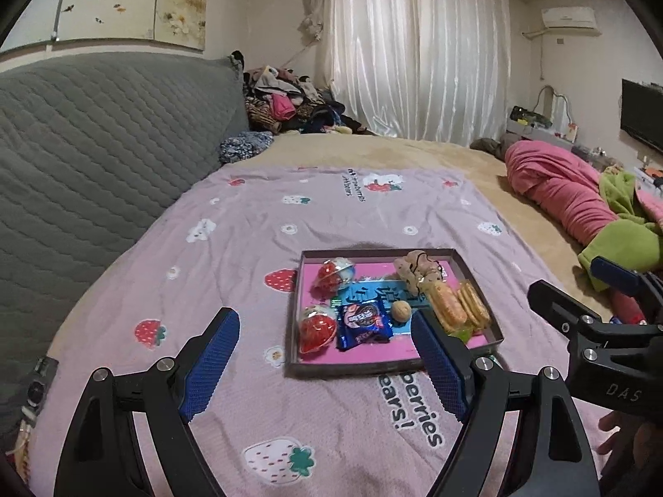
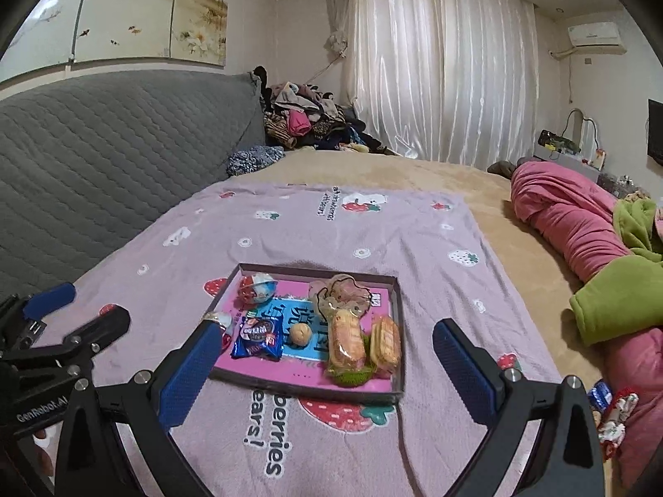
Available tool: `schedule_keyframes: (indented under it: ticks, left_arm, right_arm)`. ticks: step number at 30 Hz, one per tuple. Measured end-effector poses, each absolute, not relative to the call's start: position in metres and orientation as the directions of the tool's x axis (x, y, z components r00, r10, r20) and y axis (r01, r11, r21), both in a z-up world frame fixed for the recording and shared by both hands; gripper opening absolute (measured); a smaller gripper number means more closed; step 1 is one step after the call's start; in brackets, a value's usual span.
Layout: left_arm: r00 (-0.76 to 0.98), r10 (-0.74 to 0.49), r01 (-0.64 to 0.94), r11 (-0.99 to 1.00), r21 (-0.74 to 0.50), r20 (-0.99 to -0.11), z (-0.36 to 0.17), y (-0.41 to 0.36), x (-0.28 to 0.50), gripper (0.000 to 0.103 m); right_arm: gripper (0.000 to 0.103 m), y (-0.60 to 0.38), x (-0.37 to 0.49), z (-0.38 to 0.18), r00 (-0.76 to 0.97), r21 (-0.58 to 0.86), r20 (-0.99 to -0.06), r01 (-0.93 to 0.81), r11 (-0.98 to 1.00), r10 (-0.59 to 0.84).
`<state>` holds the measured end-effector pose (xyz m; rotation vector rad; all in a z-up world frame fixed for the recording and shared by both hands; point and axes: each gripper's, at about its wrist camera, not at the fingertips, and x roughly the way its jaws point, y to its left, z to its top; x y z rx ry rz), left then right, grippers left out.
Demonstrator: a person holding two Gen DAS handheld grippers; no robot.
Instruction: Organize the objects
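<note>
A shallow box lid tray (image 1: 387, 368) (image 2: 398, 319) with a pink floor lies on the strawberry-print blanket. In it are two red and clear egg-shaped capsules (image 1: 336, 272) (image 2: 257, 285), a blue cookie packet (image 1: 364, 325) (image 2: 257, 338), a small round walnut-like ball (image 1: 401, 311) (image 2: 300, 333), two wrapped biscuit packs (image 1: 447, 308) (image 2: 347, 341) and a crinkled clear bag (image 1: 416, 267) (image 2: 342, 292). My left gripper (image 1: 327, 356) is open above the blanket, in front of the tray, and holds nothing. My right gripper (image 2: 327, 368) is open too, hovering in front of the tray and empty.
A grey quilted headboard (image 1: 103, 145) runs along the left. Clothes (image 1: 286, 99) are piled at the far corner. A pink and green duvet (image 2: 601, 248) is bunched on the right. A small blue packet and a patterned item (image 2: 609, 406) lie at the right edge.
</note>
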<state>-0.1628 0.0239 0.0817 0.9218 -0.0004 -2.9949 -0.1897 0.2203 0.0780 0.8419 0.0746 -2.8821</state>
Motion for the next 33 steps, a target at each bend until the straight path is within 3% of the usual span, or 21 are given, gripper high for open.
schedule_keyframes:
  ticks: [9, 33]
  left_arm:
    - [-0.856, -0.028, 0.023, -1.000, 0.017, -0.516, 0.098, 0.022, -0.139, 0.086]
    - [-0.828, -0.012, 0.014, -1.000, 0.000, -0.560, 0.064, 0.024, -0.095, 0.086]
  right_arm:
    - [0.103, 0.224, -0.166, 0.100, -0.854, -0.022, -0.511, 0.129, -0.991, -0.100]
    - [0.103, 0.235, -0.105, 0.061, -0.825, -0.029, -0.557, 0.129, -0.991, -0.091]
